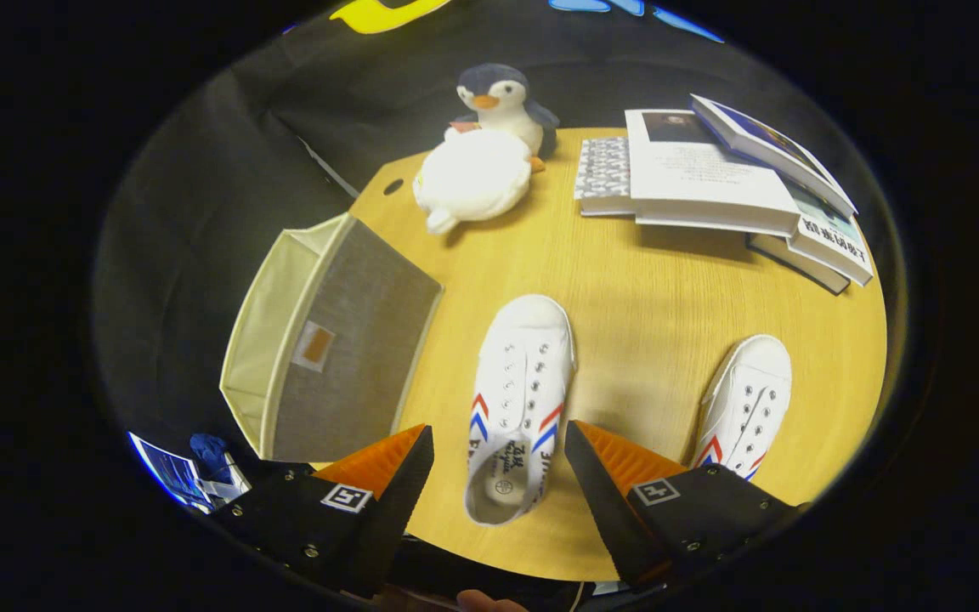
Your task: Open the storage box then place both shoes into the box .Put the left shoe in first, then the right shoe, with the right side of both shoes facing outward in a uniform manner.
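right shoe (744, 408): heel cut off | storage box (332, 340): inside hidden (lid side up) | book labels: unreadable

We see a round wooden table (651, 280) with a pale grain, evenly lit from above; a small hole sits near its far edge; black cloth (200, 195) hangs behind it as the booth's wall, folding down to the left; soft shadows fall beside the objects.

Print on books (715, 178), shoe insole (504, 487): illegible.
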`<state>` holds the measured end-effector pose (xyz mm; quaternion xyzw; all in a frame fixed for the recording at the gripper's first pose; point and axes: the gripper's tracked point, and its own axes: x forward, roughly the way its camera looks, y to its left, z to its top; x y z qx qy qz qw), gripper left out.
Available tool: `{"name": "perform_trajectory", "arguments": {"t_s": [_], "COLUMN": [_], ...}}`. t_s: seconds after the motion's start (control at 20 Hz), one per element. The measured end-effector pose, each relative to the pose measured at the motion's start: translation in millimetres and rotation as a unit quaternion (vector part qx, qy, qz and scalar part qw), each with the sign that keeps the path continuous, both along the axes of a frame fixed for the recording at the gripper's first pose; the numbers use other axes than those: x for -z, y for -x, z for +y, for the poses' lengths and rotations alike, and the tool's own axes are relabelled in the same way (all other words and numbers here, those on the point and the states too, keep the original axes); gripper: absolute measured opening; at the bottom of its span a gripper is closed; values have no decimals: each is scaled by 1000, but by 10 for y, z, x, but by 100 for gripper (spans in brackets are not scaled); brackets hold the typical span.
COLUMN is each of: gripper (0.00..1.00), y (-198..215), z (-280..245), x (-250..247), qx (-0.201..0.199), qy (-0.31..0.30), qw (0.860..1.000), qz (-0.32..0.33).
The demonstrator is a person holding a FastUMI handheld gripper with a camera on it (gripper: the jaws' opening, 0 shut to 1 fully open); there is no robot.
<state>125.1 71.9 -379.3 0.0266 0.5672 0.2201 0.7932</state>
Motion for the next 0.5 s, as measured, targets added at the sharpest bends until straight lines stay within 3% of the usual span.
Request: {"name": "perform_trajectory", "arguments": {"t_s": [0.5], "gripper": [89], "y": [60], "z": [-249], "x": [647], "qx": [-39], "qy": [88], "qw": [992], "qz": [80]}}
